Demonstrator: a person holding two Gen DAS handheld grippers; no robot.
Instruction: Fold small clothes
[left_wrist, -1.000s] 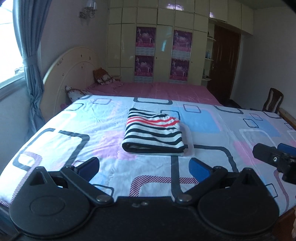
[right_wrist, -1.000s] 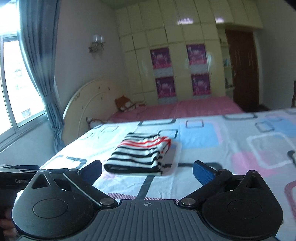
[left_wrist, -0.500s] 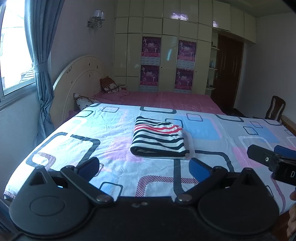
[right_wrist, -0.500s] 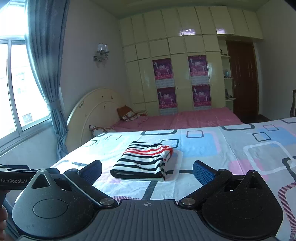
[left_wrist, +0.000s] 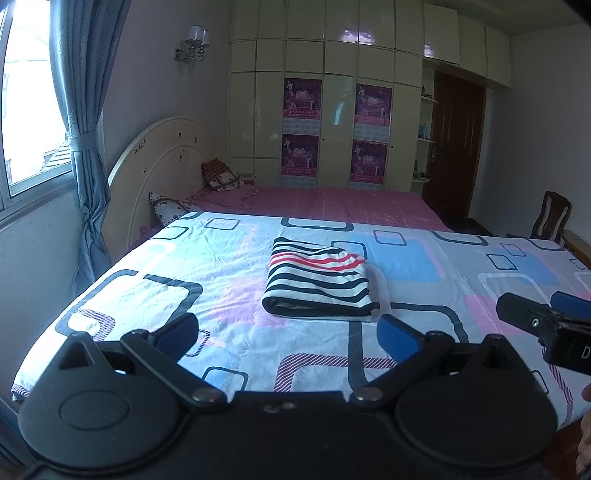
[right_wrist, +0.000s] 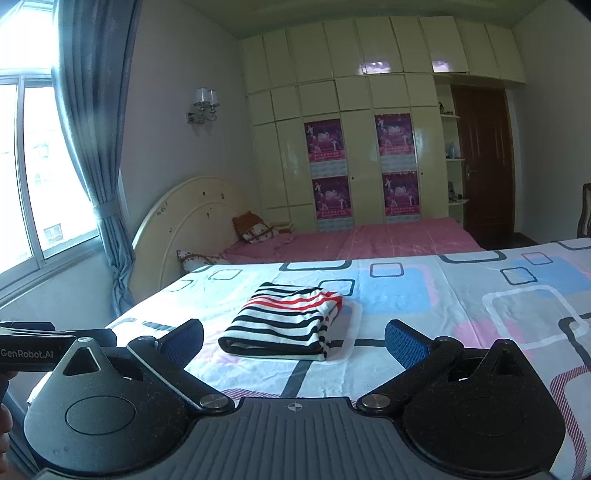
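**Open sheet ahead of both jaws, one bundle in the way**

Ahead of the left gripper (left_wrist: 287, 334), whose jaws are spread wide, flat sheet (left_wrist: 221, 280) runs up to the folded shirt (left_wrist: 317, 282), the only thing lying on the bed between and beyond the jaws. Left of the shirt the sheet lies bare out to the bed edge. To the right, the right gripper (left_wrist: 543, 321) juts in from the side, above the sheet. From the right gripper (right_wrist: 293, 341), jaws also wide apart, the shirt (right_wrist: 284, 319) sits ahead, slightly left; bare sheet (right_wrist: 461, 295) spreads right. Far beyond stand pillows (right_wrist: 255, 230) and a headboard (right_wrist: 184, 225).
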